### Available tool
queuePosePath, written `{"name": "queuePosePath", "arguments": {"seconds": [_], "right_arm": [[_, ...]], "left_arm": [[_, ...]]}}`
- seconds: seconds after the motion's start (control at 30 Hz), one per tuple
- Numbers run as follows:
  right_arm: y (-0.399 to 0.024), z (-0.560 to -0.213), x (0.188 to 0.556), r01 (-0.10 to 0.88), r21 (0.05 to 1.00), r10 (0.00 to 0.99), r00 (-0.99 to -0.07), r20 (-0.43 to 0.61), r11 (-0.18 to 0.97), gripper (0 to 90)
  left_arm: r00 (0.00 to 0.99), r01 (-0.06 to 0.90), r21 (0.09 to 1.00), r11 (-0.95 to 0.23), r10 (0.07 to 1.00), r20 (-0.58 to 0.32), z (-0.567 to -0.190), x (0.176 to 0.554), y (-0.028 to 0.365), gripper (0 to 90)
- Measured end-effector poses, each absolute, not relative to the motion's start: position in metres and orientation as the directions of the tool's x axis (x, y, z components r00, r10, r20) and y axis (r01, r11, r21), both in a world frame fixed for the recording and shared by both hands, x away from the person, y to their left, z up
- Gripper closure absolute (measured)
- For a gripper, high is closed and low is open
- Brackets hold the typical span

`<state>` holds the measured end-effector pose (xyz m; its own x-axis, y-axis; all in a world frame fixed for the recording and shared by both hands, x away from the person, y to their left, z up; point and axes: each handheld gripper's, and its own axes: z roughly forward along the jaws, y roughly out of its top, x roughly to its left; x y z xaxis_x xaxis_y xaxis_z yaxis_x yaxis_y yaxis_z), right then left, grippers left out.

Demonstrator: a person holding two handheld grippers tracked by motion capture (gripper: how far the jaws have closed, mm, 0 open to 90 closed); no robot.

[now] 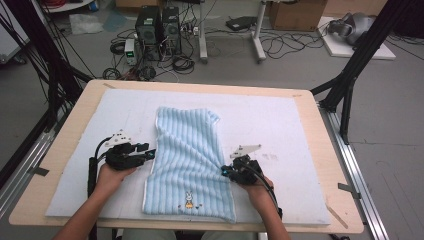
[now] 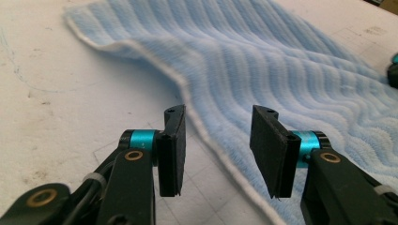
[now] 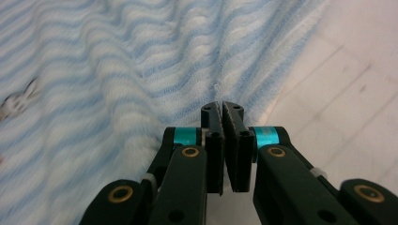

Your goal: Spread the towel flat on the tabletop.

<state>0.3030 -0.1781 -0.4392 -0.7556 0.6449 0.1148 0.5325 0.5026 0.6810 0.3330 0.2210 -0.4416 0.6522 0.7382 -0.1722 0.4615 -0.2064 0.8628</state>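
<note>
High view: blue striped towel (image 1: 187, 165) spread on the white mat (image 1: 280, 125) over the desk (image 1: 320, 150), left gripper (image 1: 148, 151) at its left edge, right gripper (image 1: 225, 171) at its right edge. Left gripper view: jaws released, standing apart over the towel's white hem (image 2: 206, 136), nothing pressed between. Right gripper view: jaws clenched together just at the towel's edge (image 3: 263, 93); cloth pinched or not, cannot tell.

Blue towel (image 1: 187, 160), white mat (image 1: 280, 130), wooden table (image 1: 320, 150)

Black tongs (image 2: 218, 145), teal collars, brass screws
</note>
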Motion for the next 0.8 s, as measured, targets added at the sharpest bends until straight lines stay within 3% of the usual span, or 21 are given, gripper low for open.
{"name": "queuePosePath", "arguments": {"seconds": [0.17, 0.23, 0.33, 0.53, 0.8], "right_arm": [[-0.193, -0.438, 0.285, 0.547, 0.677, 0.626, -0.763, 0.160, 0.493, 83.9], [-0.198, -0.435, 0.285, 0.538, 0.708, 0.620, -0.764, 0.180, 0.457, 72.7], [-0.205, -0.428, 0.296, 0.533, 0.776, 0.649, -0.729, 0.218, 0.338, 65.7], [-0.213, -0.427, 0.345, 0.529, 0.824, 0.808, -0.566, 0.166, 0.202, 61.9], [-0.184, -0.434, 0.425, 0.584, 0.779, 0.879, -0.468, 0.094, 0.227, 53.1]], "left_arm": [[0.655, 0.455, 0.866, -0.207, 0.736, -0.168, -0.441, 0.333, 0.220, 56.7], [0.650, 0.453, 0.870, -0.197, 0.741, -0.170, -0.441, 0.333, 0.221, 56.6], [0.640, 0.450, 0.873, -0.187, 0.749, -0.170, -0.440, 0.335, 0.222, 55.1], [0.627, 0.451, 0.879, -0.157, 0.756, -0.186, -0.439, 0.337, 0.224, 47.6], [0.638, 0.432, 0.887, -0.163, 0.751, -0.173, -0.436, 0.334, 0.222, 41.2]]}}
